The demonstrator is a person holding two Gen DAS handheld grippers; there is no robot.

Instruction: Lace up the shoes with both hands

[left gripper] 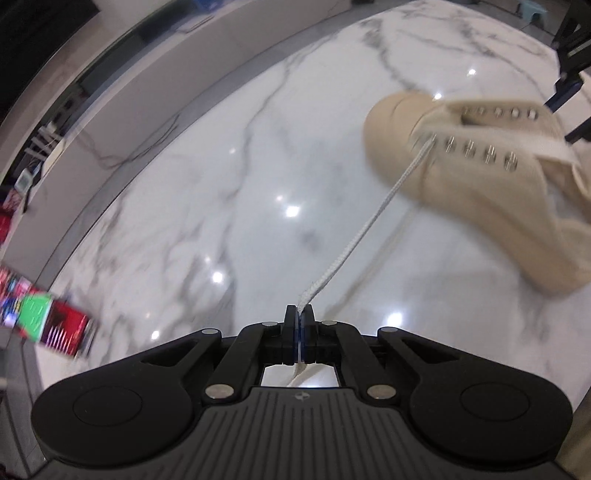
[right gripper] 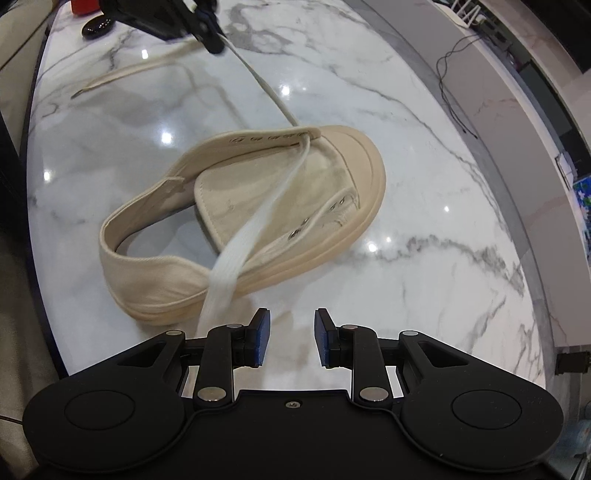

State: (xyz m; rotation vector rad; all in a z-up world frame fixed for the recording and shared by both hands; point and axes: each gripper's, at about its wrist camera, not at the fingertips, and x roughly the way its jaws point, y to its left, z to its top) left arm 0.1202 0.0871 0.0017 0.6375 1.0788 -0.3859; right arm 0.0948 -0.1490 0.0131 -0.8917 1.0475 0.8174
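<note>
A beige canvas shoe (left gripper: 480, 177) lies on the white marble table (left gripper: 221, 184), blurred in the left wrist view, with metal eyelets (left gripper: 469, 149) along both flaps. My left gripper (left gripper: 299, 314) is shut on the white lace (left gripper: 369, 225), which runs taut to the eyelet nearest the toe. In the right wrist view the shoe (right gripper: 236, 221) lies ahead with its toe to the right. My right gripper (right gripper: 291, 332) is open and empty. The other lace strand (right gripper: 255, 229) crosses the tongue and passes left of my right gripper's left finger (right gripper: 260, 338). The left gripper (right gripper: 214, 46) shows at the top.
A colourful red and green box (left gripper: 48, 321) sits at the table's left edge. A red object (right gripper: 85, 5) and a dark dish (right gripper: 96, 26) stand at the far corner. A loose lace end (right gripper: 125, 75) trails on the marble. A black cable (right gripper: 454, 88) lies beyond the table's right edge.
</note>
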